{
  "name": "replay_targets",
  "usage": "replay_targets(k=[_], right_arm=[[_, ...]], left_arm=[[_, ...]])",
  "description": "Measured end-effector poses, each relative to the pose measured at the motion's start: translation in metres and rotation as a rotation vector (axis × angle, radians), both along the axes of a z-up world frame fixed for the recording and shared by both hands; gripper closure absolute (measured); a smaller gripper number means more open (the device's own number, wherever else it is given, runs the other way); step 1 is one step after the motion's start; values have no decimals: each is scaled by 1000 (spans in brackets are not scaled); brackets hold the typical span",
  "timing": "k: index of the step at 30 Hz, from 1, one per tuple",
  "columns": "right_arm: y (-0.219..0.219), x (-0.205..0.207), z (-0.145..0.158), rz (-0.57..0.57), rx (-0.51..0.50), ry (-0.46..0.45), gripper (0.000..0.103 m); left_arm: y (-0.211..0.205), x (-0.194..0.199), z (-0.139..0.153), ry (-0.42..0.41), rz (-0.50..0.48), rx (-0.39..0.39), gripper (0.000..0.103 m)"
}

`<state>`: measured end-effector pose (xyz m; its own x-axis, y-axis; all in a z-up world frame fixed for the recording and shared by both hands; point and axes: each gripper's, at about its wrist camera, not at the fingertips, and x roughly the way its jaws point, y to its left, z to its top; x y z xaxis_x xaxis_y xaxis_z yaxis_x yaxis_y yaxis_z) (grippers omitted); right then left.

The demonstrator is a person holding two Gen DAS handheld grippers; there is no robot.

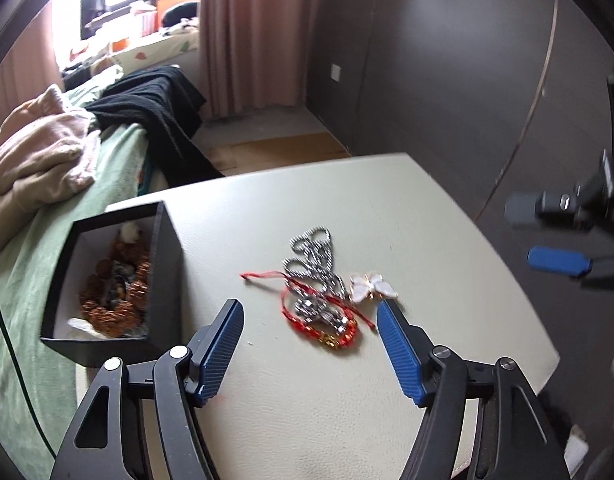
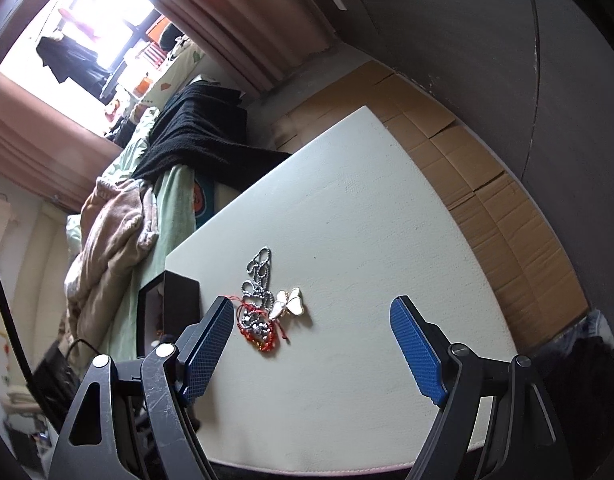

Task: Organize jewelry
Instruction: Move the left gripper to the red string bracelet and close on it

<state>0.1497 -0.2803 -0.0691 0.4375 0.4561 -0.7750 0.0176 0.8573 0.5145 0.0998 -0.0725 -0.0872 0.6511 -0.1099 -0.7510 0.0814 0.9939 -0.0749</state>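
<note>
Silver chain, red bracelet and white butterfly clip lay heaped mid-tabletop, right of the black box. Left claw and right claw both gaped wide, holding nothing.

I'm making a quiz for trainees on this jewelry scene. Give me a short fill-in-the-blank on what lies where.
1. The black box sits at the table's ___ edge, by the bed.
2. The butterfly clip is coloured ___.
3. The silver chain lies partly over a ___ bracelet.
4. Both grippers, left gripper and right gripper, are ___.

left; white; red; open
</note>
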Motion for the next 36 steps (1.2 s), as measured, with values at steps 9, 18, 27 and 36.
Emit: replay_targets(k=[9, 18, 27, 36], right_arm=[[-11, 5, -3, -17, 14, 23, 22], [-14, 6, -8, -17, 37, 47, 22], [-15, 4, -9, -15, 33, 54, 22], [-8, 2, -12, -3, 11, 64, 22]], left_arm=[[-19, 11, -22, 60, -36, 31, 39], [-22, 22, -44, 124, -30, 45, 48], [-13, 17, -42, 140, -41, 43, 87], [0, 4, -21, 116, -44, -4, 89]])
